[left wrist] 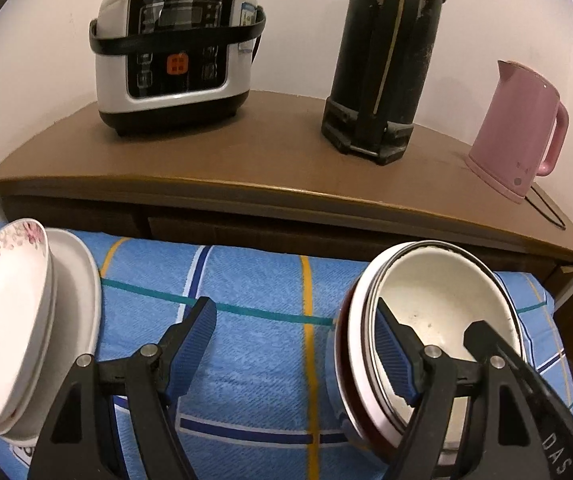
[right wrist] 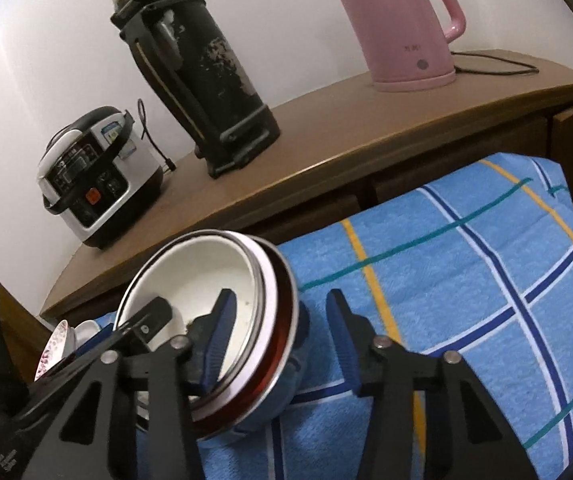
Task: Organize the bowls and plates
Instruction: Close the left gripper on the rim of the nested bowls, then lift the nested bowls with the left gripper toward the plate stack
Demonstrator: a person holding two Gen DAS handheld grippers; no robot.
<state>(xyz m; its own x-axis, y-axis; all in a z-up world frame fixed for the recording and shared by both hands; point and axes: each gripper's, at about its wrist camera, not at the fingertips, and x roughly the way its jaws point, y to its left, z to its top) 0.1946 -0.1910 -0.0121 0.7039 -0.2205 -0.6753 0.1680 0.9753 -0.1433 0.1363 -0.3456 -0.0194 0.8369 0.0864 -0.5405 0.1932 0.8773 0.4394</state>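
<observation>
step: bowls look nested, plates stacked; judged nearly sorted.
left gripper (left wrist: 292, 340): released, jaws wide, one finger inside the bowl stack's rim.
right gripper (right wrist: 278, 334): released, jaws straddling that stack's wall without clamping.
bowl stack (left wrist: 442, 304): 4 o'clock in the left view, glossy cream enamel, dark rim.
plates (left wrist: 10, 312): 8 o'clock, smooth, floral edge.
cloth (left wrist: 254, 280): woven blue plaid.
next: probably close on the rim squarely; slick enamel may slip.

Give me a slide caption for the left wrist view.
Open left tongs over blue plaid cloth, between floral plate stack and nested bowls.
</observation>
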